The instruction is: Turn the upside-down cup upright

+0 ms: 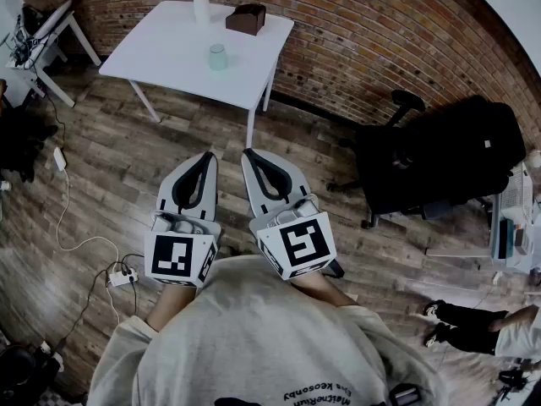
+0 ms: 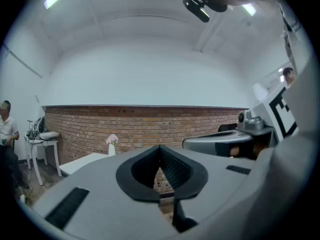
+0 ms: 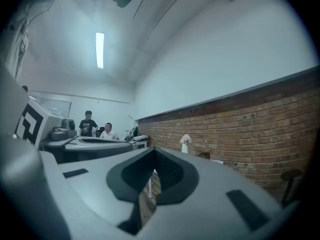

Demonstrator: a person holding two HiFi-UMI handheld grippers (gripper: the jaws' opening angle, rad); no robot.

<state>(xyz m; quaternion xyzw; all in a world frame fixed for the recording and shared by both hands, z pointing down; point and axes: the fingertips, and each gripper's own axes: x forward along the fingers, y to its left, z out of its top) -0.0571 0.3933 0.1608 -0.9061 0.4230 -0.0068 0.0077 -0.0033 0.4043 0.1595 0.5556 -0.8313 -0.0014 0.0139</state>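
Left gripper (image 1: pixel 203 163) and right gripper (image 1: pixel 255 161), jaws together, sit far from cup (image 1: pixel 218 57).

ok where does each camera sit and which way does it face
Head view: on the person's head, steeply down at left gripper, right gripper, torso, table, cup.
Left gripper view: on left gripper, level along its shut jaws toward brick wall; right gripper at right.
Right gripper view: on right gripper, level along its shut jaws; left gripper at left.
Shared: all show the vase.
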